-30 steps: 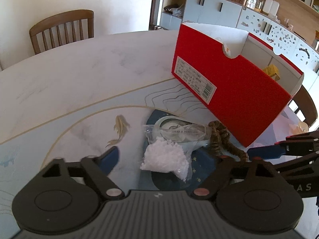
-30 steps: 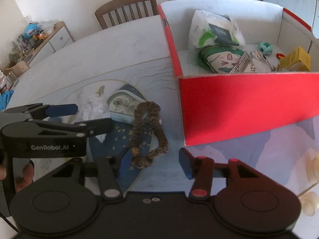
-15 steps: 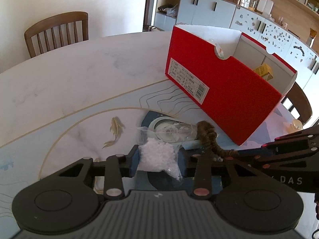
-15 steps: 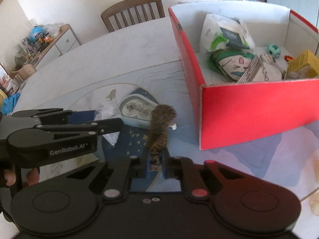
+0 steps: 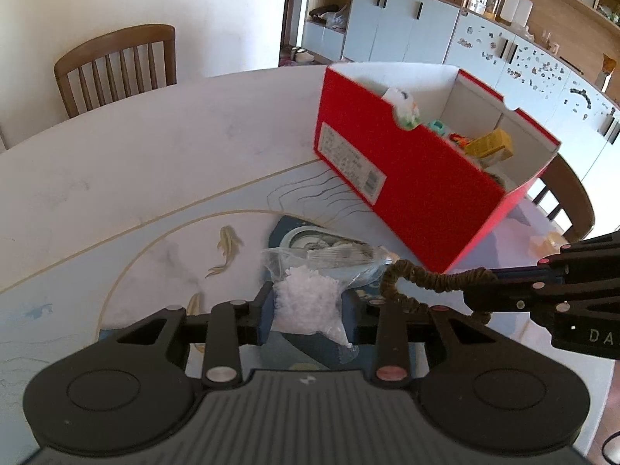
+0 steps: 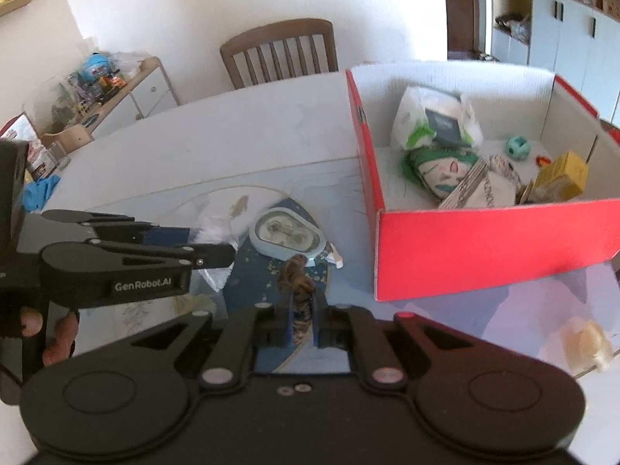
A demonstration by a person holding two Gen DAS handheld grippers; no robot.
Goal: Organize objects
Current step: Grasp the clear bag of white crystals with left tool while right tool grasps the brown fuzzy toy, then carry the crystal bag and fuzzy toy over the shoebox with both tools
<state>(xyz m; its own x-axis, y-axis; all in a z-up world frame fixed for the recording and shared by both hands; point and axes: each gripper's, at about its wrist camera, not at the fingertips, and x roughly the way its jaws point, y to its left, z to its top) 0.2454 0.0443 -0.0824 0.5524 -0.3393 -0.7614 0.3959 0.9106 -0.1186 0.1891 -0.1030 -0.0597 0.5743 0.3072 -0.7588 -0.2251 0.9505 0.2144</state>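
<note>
**Over the painted table, both grippers hold their loads**

At the far left of the left wrist view, a wooden chair stands behind the white table, whose near part carries painted koi and blue swirls. Nearer the middle, the left gripper pinches a clear plastic bag of white granules between its blue-padded fingers; the bag's crumpled transparent top spreads beyond the fingertips. Whether the bag is lifted off the surface cannot be told. Behind it lies a pale blue oval case on the table.

Just right of the bag, a brown scrunchie stretches sideways, its far end clamped in the right gripper, which reaches in from the right edge. Beyond them stands the red shoebox, open-topped, with a white barcode label on its end and a yellow carton among the things inside.

From the right wrist view, the left gripper enters from the left, a bare hand gripping its handle. The oval case lies centre, and the scrunchie is squeezed between the right gripper fingers, pressed close on it, its loose loop bunched just past the tips. To the right, the shoebox holds a white and green packet, a teal ball and the yellow carton.
</note>
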